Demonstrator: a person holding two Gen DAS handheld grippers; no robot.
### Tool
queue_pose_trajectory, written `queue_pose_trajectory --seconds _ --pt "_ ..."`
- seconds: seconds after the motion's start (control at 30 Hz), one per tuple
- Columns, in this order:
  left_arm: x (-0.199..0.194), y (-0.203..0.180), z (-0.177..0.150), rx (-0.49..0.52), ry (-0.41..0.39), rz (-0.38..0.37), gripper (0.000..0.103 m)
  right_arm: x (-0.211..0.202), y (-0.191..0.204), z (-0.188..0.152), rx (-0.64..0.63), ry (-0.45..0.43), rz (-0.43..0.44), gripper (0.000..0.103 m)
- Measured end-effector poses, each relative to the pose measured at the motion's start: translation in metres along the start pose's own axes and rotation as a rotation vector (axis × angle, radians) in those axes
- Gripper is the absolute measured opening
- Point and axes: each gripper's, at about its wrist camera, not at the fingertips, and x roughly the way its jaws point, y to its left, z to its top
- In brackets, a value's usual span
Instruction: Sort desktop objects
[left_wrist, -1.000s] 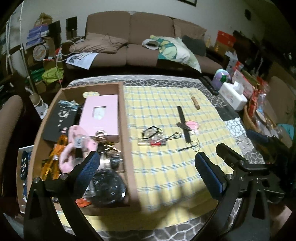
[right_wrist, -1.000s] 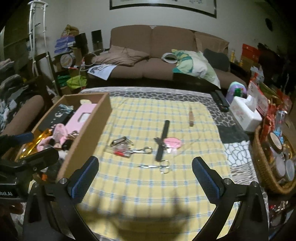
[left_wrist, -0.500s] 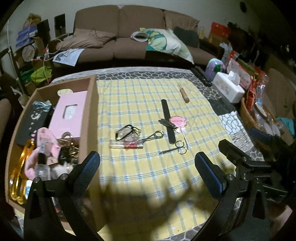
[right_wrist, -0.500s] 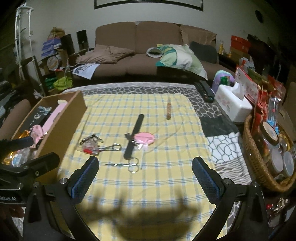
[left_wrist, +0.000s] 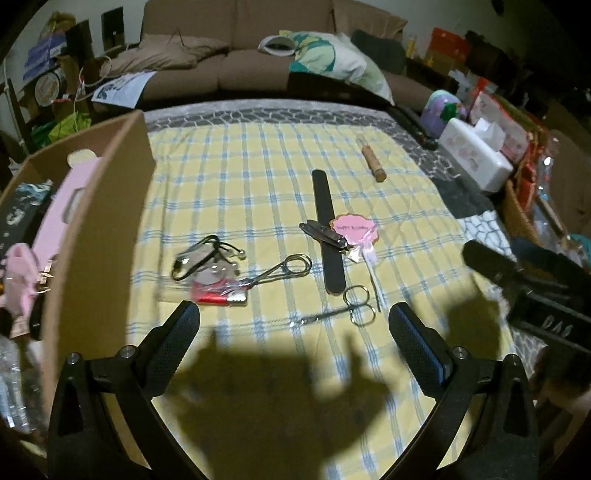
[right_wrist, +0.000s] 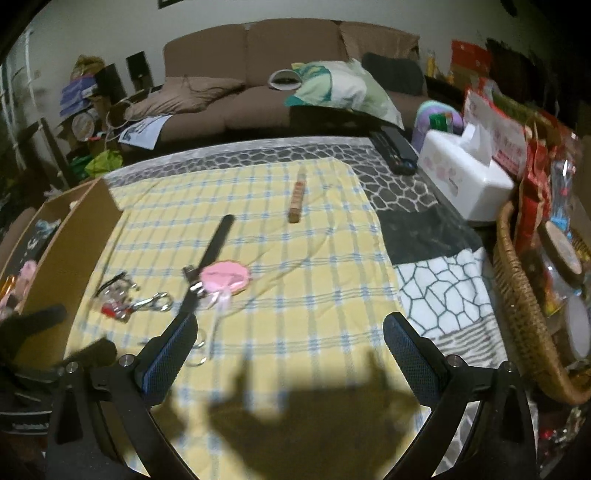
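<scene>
Small items lie on a yellow plaid cloth (left_wrist: 236, 173): a black nail file (left_wrist: 327, 225), nail clippers (left_wrist: 323, 233), a pink birthday topper (left_wrist: 354, 229), small scissors (left_wrist: 351, 306), an eyelash curler (left_wrist: 284, 269), a red tube (left_wrist: 219, 295), black hair ties (left_wrist: 199, 256) and a wooden stick (left_wrist: 373, 162). My left gripper (left_wrist: 293, 332) hangs open just short of the scissors, holding nothing. My right gripper (right_wrist: 290, 341) is open and empty, right of the topper (right_wrist: 224, 275) and file (right_wrist: 214, 247). The wooden stick (right_wrist: 297, 199) lies farther away.
An open cardboard box (left_wrist: 96, 229) on the left holds a pink box and other items. A white tissue box (right_wrist: 461, 173), a remote (right_wrist: 393, 147) and a wicker basket (right_wrist: 517, 291) of packets crowd the right side. A brown sofa (right_wrist: 277, 70) stands behind the table.
Both grippers have swung right and moved forward over the cloth. The box has slid toward the left edge of both views, and the loose items now lie closer. Both grippers stay open.
</scene>
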Motion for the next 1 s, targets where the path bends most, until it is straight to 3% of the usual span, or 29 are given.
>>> queue_pose_trajectory --seconds 0.33,1.0 --pt "0.042 0.004 0.013 -0.036 0.008 0.024 0.103 0.032 -0.021 0.006 -0.004 -0.003 -0.036 0.103" --pt "0.062 0.011 0.016 -0.041 0.004 0.059 0.103 0.055 -0.004 0.011 -0.048 0.007 -0.022 0.103"
